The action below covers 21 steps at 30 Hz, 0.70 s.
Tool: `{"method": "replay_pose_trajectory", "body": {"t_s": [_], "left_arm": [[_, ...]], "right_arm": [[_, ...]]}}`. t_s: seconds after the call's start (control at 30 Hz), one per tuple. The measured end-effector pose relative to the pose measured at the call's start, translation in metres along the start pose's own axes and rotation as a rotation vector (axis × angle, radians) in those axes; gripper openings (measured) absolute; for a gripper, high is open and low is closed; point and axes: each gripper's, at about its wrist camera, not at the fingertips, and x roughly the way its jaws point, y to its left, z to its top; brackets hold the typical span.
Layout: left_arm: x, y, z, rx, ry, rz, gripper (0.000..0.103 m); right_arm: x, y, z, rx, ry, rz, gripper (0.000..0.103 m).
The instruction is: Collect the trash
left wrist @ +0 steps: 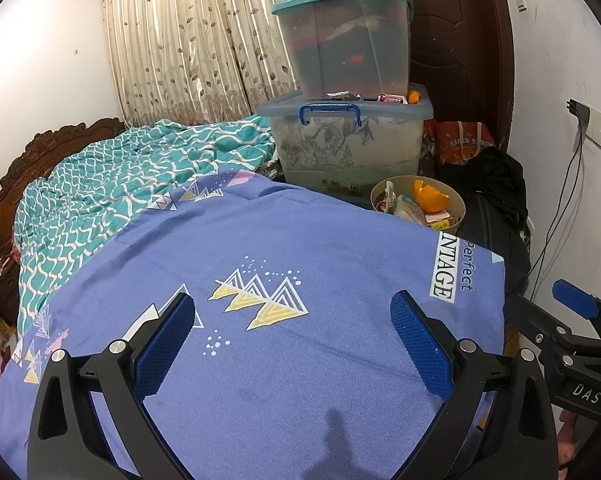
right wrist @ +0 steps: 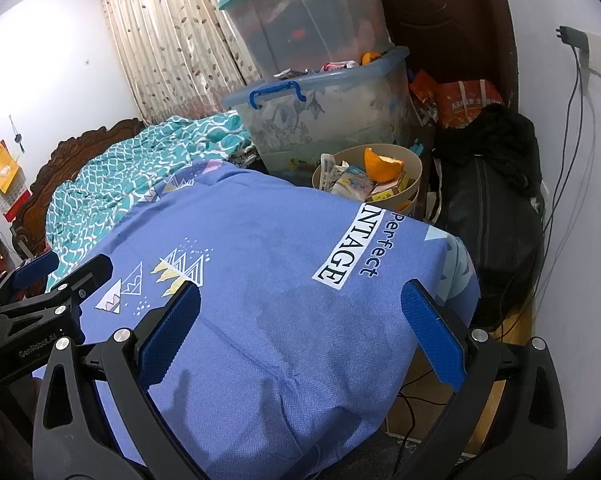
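**Both grippers empty above the bed, trash waiting beyond it**

The trash bin is a round tan bucket that stands just past the far edge of the bed, in front of the lower storage box. It is already quite full: an orange peel lies on top of small cartons and wrappers. More trash seems to lie behind the bin, on the lid of the lower box: a wrapper and another orange piece, pressed close under the upper box.

The risk, as it appears from here, is the full bin. If one more thing is dropped on the pile, the peel may roll off and fall between the bin and the black bag on its right. The pieces on the lid are also hard to reach, because the upper box sits almost on them; a gripper that pushes in there could shift the stack.

The left gripper hovers over the blue bed sheet, on the near side of the bin, its fingers spread wide with nothing between them. The right gripper hangs beside it, closer to the bed corner, also wide open and empty. Both point toward the bin, tilted a little downward.
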Motion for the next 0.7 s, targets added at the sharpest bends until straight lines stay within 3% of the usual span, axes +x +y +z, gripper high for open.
{"method": "replay_pose_trajectory", "body": {"t_s": [0.7], "left_arm": [[-0.0004, 0.0013, 0.0009, -0.004, 0.001, 0.003, 0.094]], "right_arm": [[0.0021, 0.0017, 0.0019, -0.001, 0.006, 0.003, 0.099]]}}
